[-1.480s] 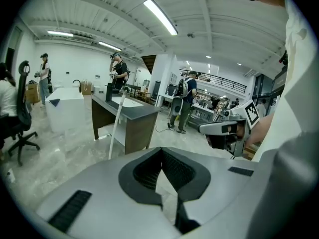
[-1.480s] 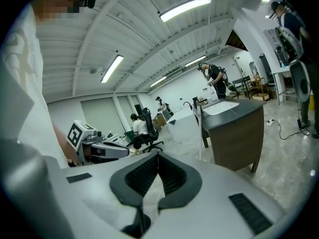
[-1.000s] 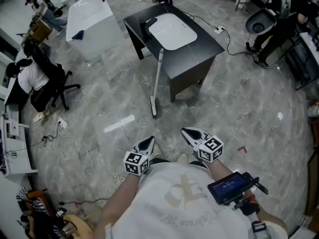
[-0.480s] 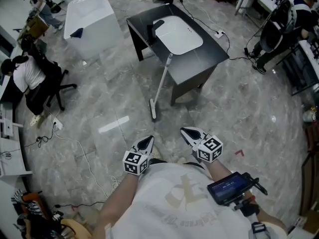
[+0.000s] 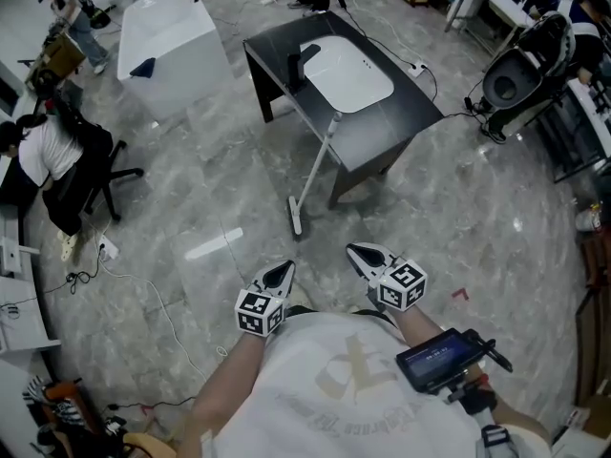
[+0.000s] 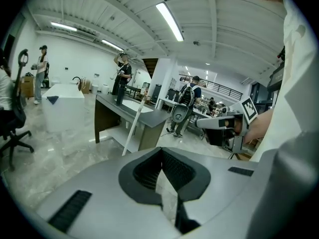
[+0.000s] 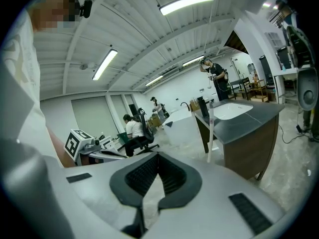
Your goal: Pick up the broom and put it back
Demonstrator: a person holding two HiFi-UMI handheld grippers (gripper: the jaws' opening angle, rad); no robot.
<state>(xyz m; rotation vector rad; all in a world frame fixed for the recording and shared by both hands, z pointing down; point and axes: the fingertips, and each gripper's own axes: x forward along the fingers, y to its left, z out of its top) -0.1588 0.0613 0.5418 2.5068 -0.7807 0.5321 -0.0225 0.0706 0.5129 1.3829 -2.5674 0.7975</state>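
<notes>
Left gripper (image 5: 284, 273) and right gripper (image 5: 364, 253) are both pressed shut, with nothing in them. The broom (image 5: 313, 175) is thin and white, with a long stick. It leans on the dark table (image 5: 391, 122), its small head down on the grey floor (image 5: 458, 218), well apart from both grippers.

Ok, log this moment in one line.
broom: leaning on sink counter, unheld | left gripper: shut, empty | right gripper: shut, empty
</notes>
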